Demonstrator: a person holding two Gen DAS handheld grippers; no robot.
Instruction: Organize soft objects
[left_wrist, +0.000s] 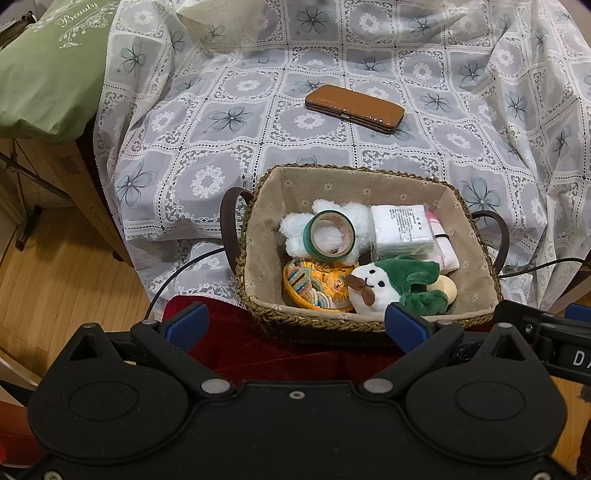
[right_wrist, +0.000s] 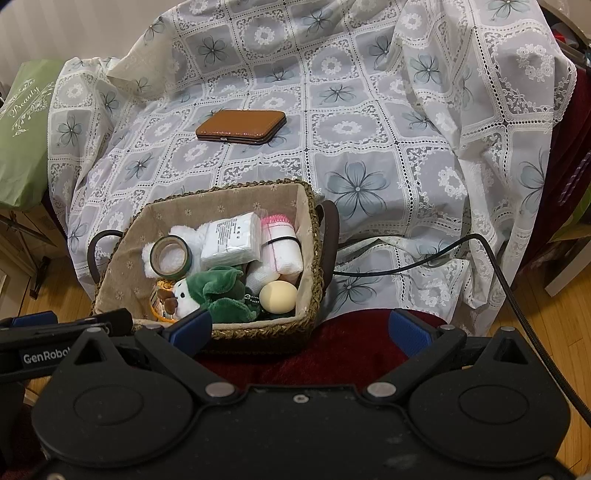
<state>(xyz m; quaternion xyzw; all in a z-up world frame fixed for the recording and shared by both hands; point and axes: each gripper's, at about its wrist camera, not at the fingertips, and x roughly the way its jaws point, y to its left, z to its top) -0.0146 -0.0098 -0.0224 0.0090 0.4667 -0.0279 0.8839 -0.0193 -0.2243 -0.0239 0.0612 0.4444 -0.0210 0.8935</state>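
Lace floral cloth (left_wrist: 258, 122) is covering most of both frames, draped over a seat-like surface. Woven basket (left_wrist: 258, 295) is sitting lower centre in the left wrist view, lower left in the right wrist view, holding the soft stuff: white fluffy toy (left_wrist: 360, 218), white tissue pack (left_wrist: 400, 229), green-and-white plush (left_wrist: 391, 282), tape roll (left_wrist: 328, 234), beige sponge egg (right_wrist: 277, 297). Brown case (left_wrist: 354, 107) is lying on the cloth above the basket, well apart. Left gripper (left_wrist: 295, 326) is hanging released, fingers spread, holding nothing, just short of the basket rim. Right gripper (right_wrist: 301, 330) is likewise spread and empty.
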